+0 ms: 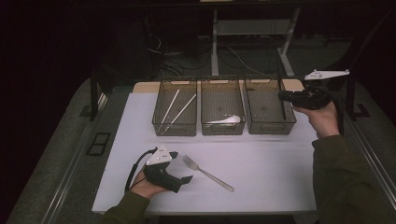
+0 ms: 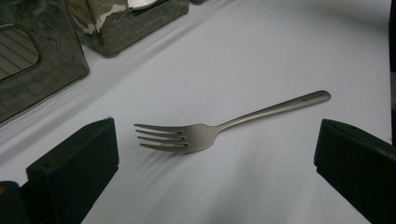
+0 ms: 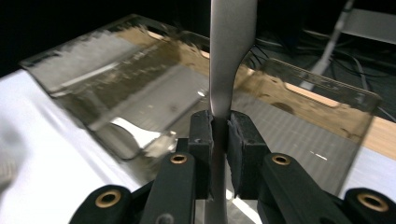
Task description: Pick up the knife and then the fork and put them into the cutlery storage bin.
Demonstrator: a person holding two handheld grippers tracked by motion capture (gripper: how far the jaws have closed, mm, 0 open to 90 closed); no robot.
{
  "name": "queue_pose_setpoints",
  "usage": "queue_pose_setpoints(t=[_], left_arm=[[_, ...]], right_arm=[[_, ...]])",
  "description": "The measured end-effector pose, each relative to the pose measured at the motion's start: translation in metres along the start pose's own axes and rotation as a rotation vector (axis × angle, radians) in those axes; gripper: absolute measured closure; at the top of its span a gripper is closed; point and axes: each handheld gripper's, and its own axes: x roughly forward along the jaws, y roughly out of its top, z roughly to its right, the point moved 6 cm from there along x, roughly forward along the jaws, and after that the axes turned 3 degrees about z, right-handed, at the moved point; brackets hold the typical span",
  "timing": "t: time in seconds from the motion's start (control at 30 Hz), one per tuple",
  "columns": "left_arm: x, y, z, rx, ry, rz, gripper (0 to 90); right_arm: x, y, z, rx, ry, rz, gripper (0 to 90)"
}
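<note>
A metal fork point(image 1: 208, 173) point(image 2: 205, 135) lies flat on the white table, tines towards my left gripper point(image 1: 183, 166) point(image 2: 215, 140). That gripper rests on the table, open, its jaws wide on either side of the fork's tines without touching them. My right gripper point(image 1: 286, 95) point(image 3: 219, 123) is held up over the right-hand bin point(image 1: 271, 126), shut on a flat metal knife point(image 1: 283, 109) point(image 3: 231, 46). The knife stands upright out of the pads. Its far end runs out of the top of the right gripper view.
Three smoky clear bins stand in a row at the back of the table. The left bin point(image 1: 175, 127) holds two chopsticks point(image 1: 180, 107). The middle bin point(image 1: 222, 128) holds a spoon point(image 1: 226, 120) point(image 3: 135, 130). Cables and desk legs lie beyond the table.
</note>
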Motion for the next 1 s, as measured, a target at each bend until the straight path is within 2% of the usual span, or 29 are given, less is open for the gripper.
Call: queue_pose_setpoints(t=[0.17, 0.4, 1.0], left_arm=[[-0.001, 0.000, -0.001, 0.001, 0.000, 0.001, 0.0], [-0.001, 0.000, 0.000, 0.000, -0.003, 0.002, 0.0], [-0.001, 0.000, -0.001, -0.003, -0.007, 0.002, 0.0]], right_arm=[[0.013, -0.004, 0.014, 0.010, -0.040, -0.037, 80.0], [0.036, -0.024, 0.032, 0.010, -0.097, -0.148, 80.0], [0.074, -0.058, 0.047, 0.025, -0.151, -0.345, 79.7]])
